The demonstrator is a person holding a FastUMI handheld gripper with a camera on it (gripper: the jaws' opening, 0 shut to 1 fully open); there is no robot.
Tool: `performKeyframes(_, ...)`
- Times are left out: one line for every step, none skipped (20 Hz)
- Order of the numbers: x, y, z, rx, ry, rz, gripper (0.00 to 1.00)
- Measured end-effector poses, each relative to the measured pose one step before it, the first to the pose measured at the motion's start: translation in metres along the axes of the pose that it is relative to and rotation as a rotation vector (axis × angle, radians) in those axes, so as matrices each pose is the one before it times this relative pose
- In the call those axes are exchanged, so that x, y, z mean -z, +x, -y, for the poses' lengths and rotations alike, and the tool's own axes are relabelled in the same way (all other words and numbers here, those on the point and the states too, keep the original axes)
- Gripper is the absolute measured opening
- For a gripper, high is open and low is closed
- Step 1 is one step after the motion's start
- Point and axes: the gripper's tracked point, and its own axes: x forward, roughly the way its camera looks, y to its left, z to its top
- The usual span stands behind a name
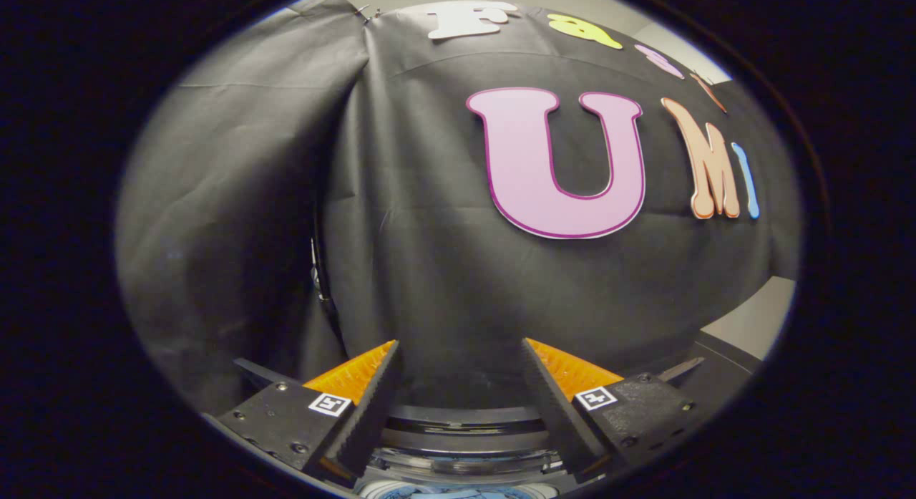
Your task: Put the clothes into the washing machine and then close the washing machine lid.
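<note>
My gripper (459,352) is open, its two fingers spread wide with nothing between them. It points at the black cloth wall of the booth. Low between the fingers lies the round rim of the washing machine (465,417), a dark ring with a shiny clear band under it. At the very bottom a bit of light blue fabric (458,493) shows inside the drum opening. Whether the lid is up or down cannot be told from here.
The black cloth wall (429,255) hangs close behind the machine, with a fold and a gap to the left of the fingers. A pale wall strip (758,316) and a dark edge (723,363) lie to the right.
</note>
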Motion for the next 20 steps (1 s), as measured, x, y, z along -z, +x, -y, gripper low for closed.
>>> performKeyframes(-0.00112, -0.00168, 0.00025, 0.00162, -0.00165, 0.00655, 0.98)
performKeyframes(-0.00082, 0.00106, 0.00073, 0.00317, -0.00023, 0.00917, 0.98)
performKeyframes(-0.00075, 0.00076, 0.00044, 0.00394, -0.00159, 0.00719, 0.98)
performKeyframes(-0.00025, 0.00030, 0.00038, 0.00133, -0.00159, 0.00809, 0.98)
performKeyframes(-0.00097, -0.00034, 0.00051, 0.00002, 0.00025, 0.00723, 0.98)
performKeyframes(-0.00067, 0.00035, -0.00032, -0.00063, 0.00061, 0.00372, 0.98)
performKeyframes(0.00004, -0.00030, 0.00039, -0.00004, -0.00246, 0.00345, 0.98)
performKeyframes(0.00022, 0.00044, 0.00025, -0.00065, -0.00270, 0.00283, 0.98)
performKeyframes(0.00038, -0.00062, 0.00043, 0.00046, 0.00162, 0.00256, 0.98)
performKeyframes(-0.00077, 0.00012, -0.00012, 0.00266, 0.00161, 0.00377, 0.98)
performKeyframes(0.00058, 0.00058, 0.00116, 0.00204, -0.00334, 0.00050, 0.98)
performKeyframes(-0.00077, -0.00039, 0.00058, 0.00125, 0.00102, 0.00571, 0.98)
performKeyframes(-0.00017, 0.00087, -0.00046, 0.00051, -0.00060, 0.00737, 0.98)
performKeyframes(0.00124, -0.00019, 0.00062, -0.00248, -0.00517, 0.00396, 0.98)
performKeyframes(-0.00351, 0.00018, 0.00071, 0.00291, -0.00010, 0.03004, 0.98)
performKeyframes(-0.00183, 0.00284, 0.00034, 0.00595, 0.00608, 0.01518, 0.98)
performKeyframes(0.00225, -0.00174, 0.00025, 0.00466, -0.00122, -0.00850, 0.98)
performKeyframes(-0.00111, -0.00006, 0.00134, 0.00098, -0.00225, -0.00243, 0.98)
performKeyframes(0.00171, -0.00039, -0.00090, -0.00127, 0.00308, -0.00676, 0.98)
performKeyframes(-0.00059, -0.00127, -0.00058, -0.00086, -0.00081, 0.00142, 0.98)
